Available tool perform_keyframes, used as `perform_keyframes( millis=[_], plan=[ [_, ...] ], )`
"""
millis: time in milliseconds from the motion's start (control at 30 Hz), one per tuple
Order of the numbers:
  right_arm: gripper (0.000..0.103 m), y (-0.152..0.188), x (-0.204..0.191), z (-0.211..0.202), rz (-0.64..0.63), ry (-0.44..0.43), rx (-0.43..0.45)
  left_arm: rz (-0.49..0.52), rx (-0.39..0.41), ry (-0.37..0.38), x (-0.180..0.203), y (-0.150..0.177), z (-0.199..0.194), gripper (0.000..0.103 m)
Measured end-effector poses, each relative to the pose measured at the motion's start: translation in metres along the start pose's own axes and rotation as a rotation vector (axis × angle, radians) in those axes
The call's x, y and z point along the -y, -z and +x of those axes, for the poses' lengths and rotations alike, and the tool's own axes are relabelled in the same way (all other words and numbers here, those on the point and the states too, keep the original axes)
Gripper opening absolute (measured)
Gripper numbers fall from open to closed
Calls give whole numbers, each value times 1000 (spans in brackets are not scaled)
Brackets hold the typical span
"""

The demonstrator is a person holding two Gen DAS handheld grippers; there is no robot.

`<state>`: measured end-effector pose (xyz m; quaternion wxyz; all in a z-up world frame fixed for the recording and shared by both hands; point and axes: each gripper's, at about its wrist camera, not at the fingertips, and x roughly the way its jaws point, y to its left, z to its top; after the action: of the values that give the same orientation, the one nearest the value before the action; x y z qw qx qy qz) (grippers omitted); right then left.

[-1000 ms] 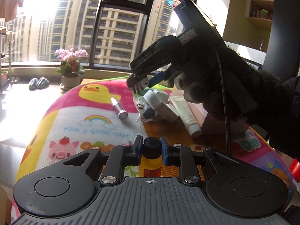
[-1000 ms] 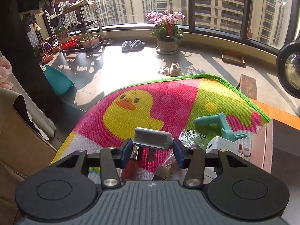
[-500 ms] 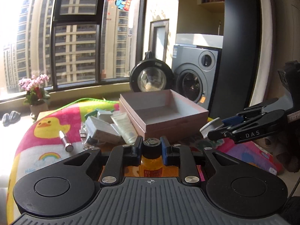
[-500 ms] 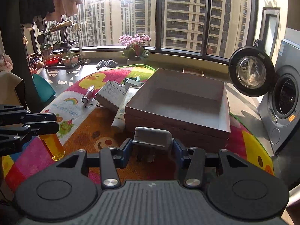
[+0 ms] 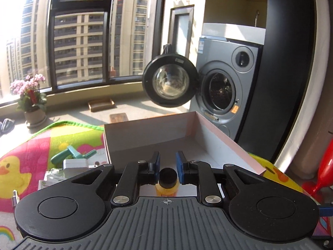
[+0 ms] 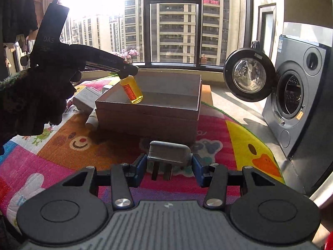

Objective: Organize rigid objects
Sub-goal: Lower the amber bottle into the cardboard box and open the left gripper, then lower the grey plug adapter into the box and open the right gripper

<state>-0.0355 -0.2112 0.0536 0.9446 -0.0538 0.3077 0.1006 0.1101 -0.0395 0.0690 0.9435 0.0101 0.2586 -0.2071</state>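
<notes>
- The left gripper [image 5: 167, 165] has its blue pads spread – the amber bottle [image 5: 167, 183] with a black cap sits between and just below them, and a gap shows on each side of the cap.
- From the right wrist view the same left gripper [image 6: 127, 72] hangs over the open cardboard box [image 6: 149, 112], with the amber bottle [image 6: 131, 91] tilted at its tip, low over the box's near left corner; whether the bottle's base touches the box floor cannot be told.
- The right gripper [image 6: 168, 165] pinches a grey plug adapter [image 6: 168, 152] by its sides, prongs pointing down, above the colourful play mat [image 6: 245, 145] – just in front of the box.
- Left of the box lie a teal handled tool [image 5: 71, 154] and a white charger block [image 5: 75, 164].
- A washing machine [image 5: 226, 91] with its round door swung open stands beyond the box, and a potted pink flower [image 5: 29, 98] sits by the window.
</notes>
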Motion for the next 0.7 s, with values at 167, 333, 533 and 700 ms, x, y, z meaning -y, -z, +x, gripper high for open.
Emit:
perform_keyframes(
  millis=[167, 333, 533, 700],
  plan=[
    [47, 0, 3, 15, 3, -1, -34, -11, 8, -3, -4, 3, 3, 21],
    [47, -15, -1, 17, -14, -12, 3, -77, 54, 19, -16, -5, -4, 22],
    [49, -90, 3, 30, -8, -11, 140, -141, 137, 43, -31, -27, -18, 22],
    [70, -125, 5, 57, 7, 42, 144, -173, 160, -32, -64, -25, -49, 22]
  ],
)
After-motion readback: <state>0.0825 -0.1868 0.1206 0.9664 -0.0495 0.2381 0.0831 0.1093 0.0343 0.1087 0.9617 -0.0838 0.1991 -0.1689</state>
